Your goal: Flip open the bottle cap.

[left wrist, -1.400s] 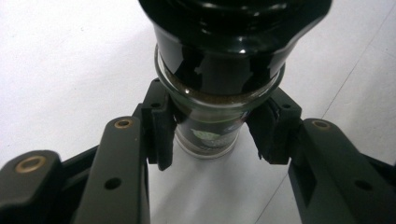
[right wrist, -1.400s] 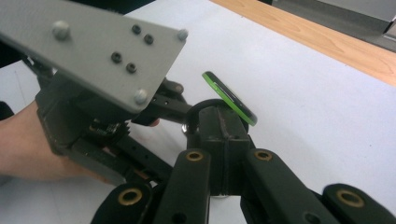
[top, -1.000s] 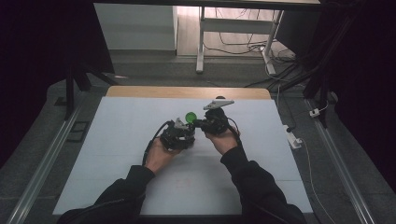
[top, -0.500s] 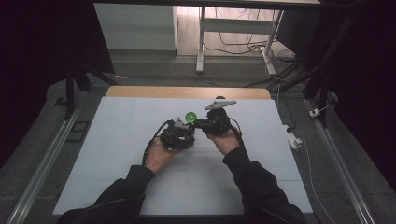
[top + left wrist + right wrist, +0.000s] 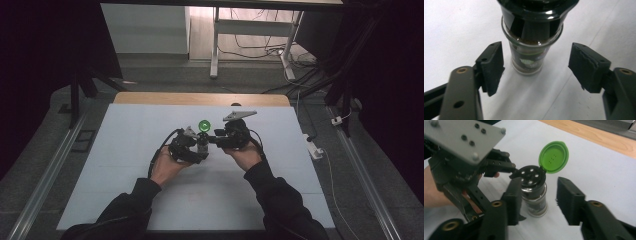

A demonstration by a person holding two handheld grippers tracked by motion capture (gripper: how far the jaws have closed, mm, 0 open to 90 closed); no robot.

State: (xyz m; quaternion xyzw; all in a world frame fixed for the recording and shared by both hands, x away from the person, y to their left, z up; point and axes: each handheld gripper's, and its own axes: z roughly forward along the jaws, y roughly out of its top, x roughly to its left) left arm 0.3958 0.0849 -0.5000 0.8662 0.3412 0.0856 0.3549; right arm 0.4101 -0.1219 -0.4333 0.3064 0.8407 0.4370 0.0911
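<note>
A small glass spice jar (image 5: 202,142) stands upright in the middle of the white table, its green flip lid (image 5: 203,125) hinged open above a black shaker top (image 5: 531,175). My left gripper (image 5: 196,149) reaches in from the jar's left. In the left gripper view it (image 5: 536,67) is open, with the jar (image 5: 530,47) between its pads and a gap on each side. My right gripper (image 5: 216,139) comes from the right. It (image 5: 539,202) is open too and straddles the jar (image 5: 536,197), one pad close beside the glass and the other apart from it.
The white tabletop (image 5: 125,165) spreads wide around the jar, with a wooden strip (image 5: 200,98) along its far edge. Beyond it stand a table leg frame (image 5: 216,45) and loose cables on the floor. A white power strip (image 5: 313,146) lies off the right edge.
</note>
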